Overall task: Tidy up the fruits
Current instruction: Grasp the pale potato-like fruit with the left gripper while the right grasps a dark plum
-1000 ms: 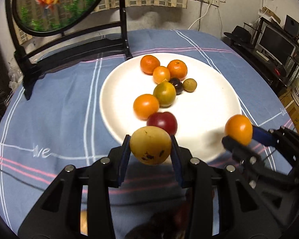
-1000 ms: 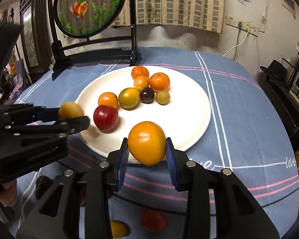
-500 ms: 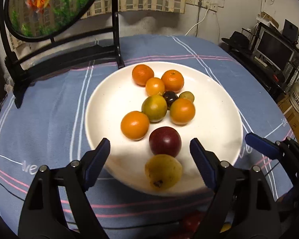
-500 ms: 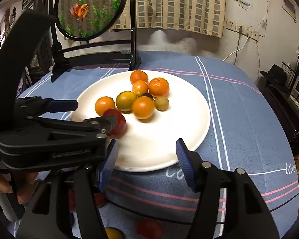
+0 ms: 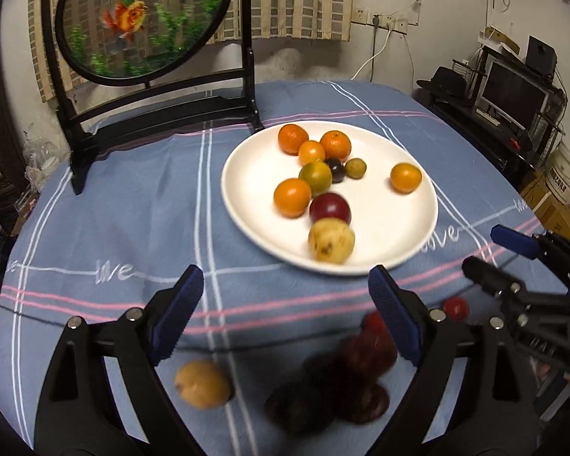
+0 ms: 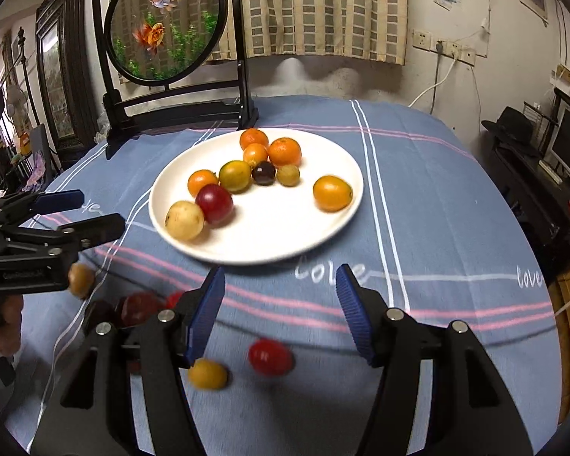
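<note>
A white plate [image 5: 391, 235] [image 6: 285, 235] on the blue tablecloth holds several fruits. A yellow fruit [image 5: 330, 240] [image 6: 184, 220] lies at its near edge beside a dark red plum [image 5: 330, 208] [image 6: 214, 204]. An orange [image 5: 406, 178] [image 6: 332, 192] lies alone at the plate's right. My left gripper [image 5: 285, 315] is open and empty, short of the plate. My right gripper [image 6: 281, 311] is open and empty, also short of the plate. Loose fruits lie on the cloth near me: a yellow one [image 5: 202, 383], dark red ones [image 5: 342, 380], a red one [image 6: 270, 356] and a yellow one [image 6: 208, 373].
A black stand with a round goldfish panel [image 5: 140, 19] [image 6: 163, 22] stands on the table behind the plate. The table's right edge drops off toward a monitor and shelves [image 5: 513, 91]. The right gripper shows at the right in the left wrist view [image 5: 513, 262].
Both grippers opened and let go of their fruits on the plate, then pulled back toward me. The orange rolled to the plate's right side.
</note>
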The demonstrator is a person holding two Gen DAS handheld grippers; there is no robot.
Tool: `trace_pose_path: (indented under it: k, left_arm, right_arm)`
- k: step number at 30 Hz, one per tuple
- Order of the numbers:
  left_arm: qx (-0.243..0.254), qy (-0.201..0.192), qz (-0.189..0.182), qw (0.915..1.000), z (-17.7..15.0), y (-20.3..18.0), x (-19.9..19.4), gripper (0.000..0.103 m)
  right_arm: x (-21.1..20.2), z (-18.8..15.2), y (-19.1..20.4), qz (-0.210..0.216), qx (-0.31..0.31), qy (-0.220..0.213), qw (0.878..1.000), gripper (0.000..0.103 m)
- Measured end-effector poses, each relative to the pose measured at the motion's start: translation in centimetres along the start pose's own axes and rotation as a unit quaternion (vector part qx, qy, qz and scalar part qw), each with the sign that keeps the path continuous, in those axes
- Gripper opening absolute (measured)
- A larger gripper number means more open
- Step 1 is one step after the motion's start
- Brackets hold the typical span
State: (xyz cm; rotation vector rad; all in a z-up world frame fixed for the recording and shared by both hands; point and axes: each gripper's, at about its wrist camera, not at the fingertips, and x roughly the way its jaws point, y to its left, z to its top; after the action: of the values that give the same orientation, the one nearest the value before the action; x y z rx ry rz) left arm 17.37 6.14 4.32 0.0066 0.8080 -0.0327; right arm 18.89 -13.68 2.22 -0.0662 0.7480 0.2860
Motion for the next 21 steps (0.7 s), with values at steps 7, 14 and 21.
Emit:
trace_pose_path:
  k: [7, 14, 21]
  left_arm:
    - [-0.001, 0.002, 0.004, 1.0, -3.6, 1.5, -2.7, 0.09]
    - [-0.01, 0.023, 0.012, 0.9996, -6.1, 3.4, -3.0, 0.09]
    - [-0.027, 0.038, 0.02, 0.9987, -7.6, 5.3, -2.1, 0.09]
  right_arm:
    - [-1.3, -2.7, 1.2, 0.016, 0.001, 0.012, 1.0, 0.061]
    - [-2.1, -4.4, 2.3, 0.027, -0.004, 0.016, 1.0, 0.061]
    - [-1.9, -5.2, 2.3, 0.035, 0.0, 0.024, 0.999, 0.061]
